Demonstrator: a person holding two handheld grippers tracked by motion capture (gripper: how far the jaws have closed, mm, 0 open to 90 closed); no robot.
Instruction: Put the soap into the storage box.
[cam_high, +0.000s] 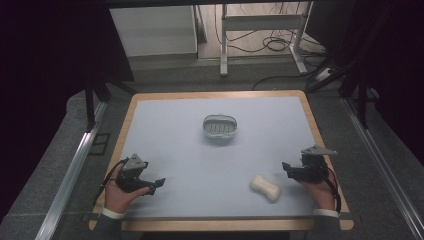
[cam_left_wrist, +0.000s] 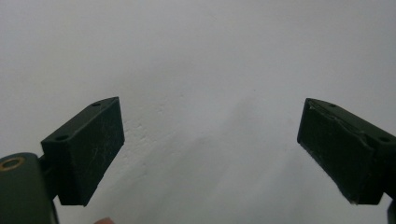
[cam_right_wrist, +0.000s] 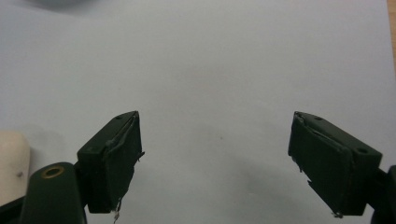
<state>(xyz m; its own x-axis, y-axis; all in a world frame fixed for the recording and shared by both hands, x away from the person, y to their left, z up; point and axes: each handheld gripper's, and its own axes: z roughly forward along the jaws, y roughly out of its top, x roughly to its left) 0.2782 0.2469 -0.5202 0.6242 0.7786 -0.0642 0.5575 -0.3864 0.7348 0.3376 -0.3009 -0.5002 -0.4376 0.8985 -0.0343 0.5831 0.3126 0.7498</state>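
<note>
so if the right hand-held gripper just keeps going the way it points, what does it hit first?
Probably nothing: the right hand-held gripper faces bare table. The soap lies off to its side, out of line. Depth is hard to judge.

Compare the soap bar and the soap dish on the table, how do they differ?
The soap bar is cream, solid and lies near the table's front right; the soap dish is grey, hollow with a slotted floor, and sits near the middle, farther back. The dish looks larger and is empty. Both rest untouched on the pale surface.

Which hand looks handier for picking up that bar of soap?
Probably the right. The right gripper sits just beside the soap with its jaws open, while the left gripper is across the table, much farther away.
</note>
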